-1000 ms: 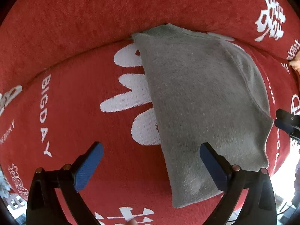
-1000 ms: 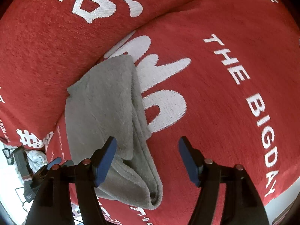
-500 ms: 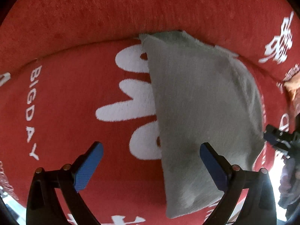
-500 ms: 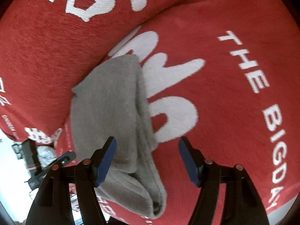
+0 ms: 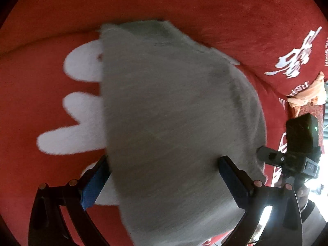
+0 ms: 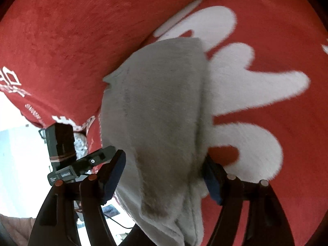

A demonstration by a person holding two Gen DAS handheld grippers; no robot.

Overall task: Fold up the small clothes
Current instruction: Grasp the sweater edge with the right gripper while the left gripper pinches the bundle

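A: You've dropped both grippers onto the grey garment (image 5: 174, 123) on the red sofa cushion (image 5: 51, 174).

B: Grip?

A: Left gripper (image 5: 164, 182) and right gripper (image 6: 164, 176) spread, straddling it, pinching nothing. It's folded lengthwise; another fold seems left.

Looks like a home, prob a living rm: red plush sofa cover (image 5: 205, 6) w/ white wedding-style lettering fills the frame; orange cloth (image 5: 307, 94) piled at right edge.
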